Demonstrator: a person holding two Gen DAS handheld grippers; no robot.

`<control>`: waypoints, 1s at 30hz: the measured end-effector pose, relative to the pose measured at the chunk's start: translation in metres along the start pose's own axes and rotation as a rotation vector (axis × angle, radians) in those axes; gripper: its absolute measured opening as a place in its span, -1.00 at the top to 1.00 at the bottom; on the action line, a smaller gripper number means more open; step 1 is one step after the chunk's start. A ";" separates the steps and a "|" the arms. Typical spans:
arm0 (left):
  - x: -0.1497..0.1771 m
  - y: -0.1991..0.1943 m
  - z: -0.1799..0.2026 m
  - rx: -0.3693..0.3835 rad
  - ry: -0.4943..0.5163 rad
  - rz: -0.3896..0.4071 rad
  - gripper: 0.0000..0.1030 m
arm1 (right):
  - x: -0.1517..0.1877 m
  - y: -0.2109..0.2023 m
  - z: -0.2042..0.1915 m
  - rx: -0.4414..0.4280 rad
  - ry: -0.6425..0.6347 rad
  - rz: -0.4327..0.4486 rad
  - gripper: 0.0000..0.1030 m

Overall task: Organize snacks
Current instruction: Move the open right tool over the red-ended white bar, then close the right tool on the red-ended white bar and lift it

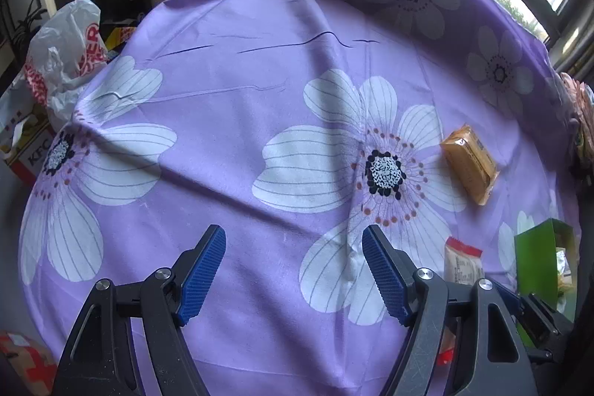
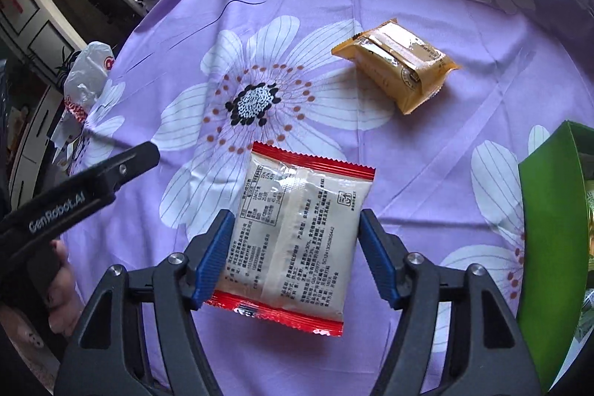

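Red-edged snack packet [image 2: 293,240] sits pinched between the right gripper's [image 2: 295,257] blue fingers [image 2: 217,255]; left gripper [image 1: 293,270] hangs open, empty, over the flowered purple bench [image 1: 230,121].

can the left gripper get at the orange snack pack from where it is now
Probably yes. The left gripper is open and empty, and the orange snack pack lies alone on bare purple cloth ahead and to its right. Nothing lies between them; the right gripper, holding the red-edged packet, sits nearer.

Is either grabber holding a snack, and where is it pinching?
The right gripper pinches the red-edged white packet by its two long side edges. The left gripper is open and holds nothing.
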State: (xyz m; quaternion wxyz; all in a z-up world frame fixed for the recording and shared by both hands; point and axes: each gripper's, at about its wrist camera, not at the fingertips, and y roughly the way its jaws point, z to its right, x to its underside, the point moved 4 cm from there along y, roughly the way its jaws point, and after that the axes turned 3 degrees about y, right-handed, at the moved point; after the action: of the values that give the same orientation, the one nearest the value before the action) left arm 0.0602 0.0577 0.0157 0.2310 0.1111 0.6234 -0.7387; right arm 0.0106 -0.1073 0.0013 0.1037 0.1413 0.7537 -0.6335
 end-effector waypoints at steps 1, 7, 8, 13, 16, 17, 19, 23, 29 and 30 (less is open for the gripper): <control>0.001 0.001 0.002 0.002 0.005 -0.003 -0.48 | 0.003 -0.001 0.004 0.000 0.005 -0.006 -0.35; 0.010 0.002 0.022 0.060 0.057 -0.020 -0.48 | -0.004 -0.022 0.032 -0.021 0.147 0.067 -0.60; 0.012 0.002 0.026 0.067 0.066 -0.024 -0.48 | -0.003 -0.030 0.037 -0.045 0.176 0.092 -0.60; 0.024 0.005 0.050 0.121 0.099 -0.059 -0.35 | 0.003 -0.045 0.064 -0.129 0.333 0.145 -0.58; 0.033 0.004 0.070 0.201 0.117 -0.091 -0.17 | 0.010 -0.043 0.075 -0.200 0.397 0.132 -0.43; 0.037 0.005 0.077 0.228 0.134 -0.108 -0.15 | 0.012 -0.041 0.078 -0.219 0.414 0.124 -0.39; 0.045 0.008 0.089 0.260 0.164 -0.145 -0.05 | 0.013 -0.037 0.080 -0.237 0.441 0.111 -0.19; 0.059 0.013 0.106 0.282 0.200 -0.189 -0.03 | 0.015 -0.026 0.079 -0.219 0.439 0.078 -0.08; 0.066 0.016 0.114 0.286 0.224 -0.204 0.17 | 0.017 -0.007 0.073 -0.223 0.423 0.011 0.00; 0.066 0.018 0.114 0.278 0.224 -0.205 0.21 | 0.018 -0.005 0.072 -0.230 0.418 0.003 0.01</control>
State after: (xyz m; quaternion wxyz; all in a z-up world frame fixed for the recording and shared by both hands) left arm 0.0251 -0.0690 -0.0070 0.0661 0.1594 0.5454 -0.8202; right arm -0.0092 -0.1776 -0.0129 -0.0381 0.2580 0.8256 -0.5003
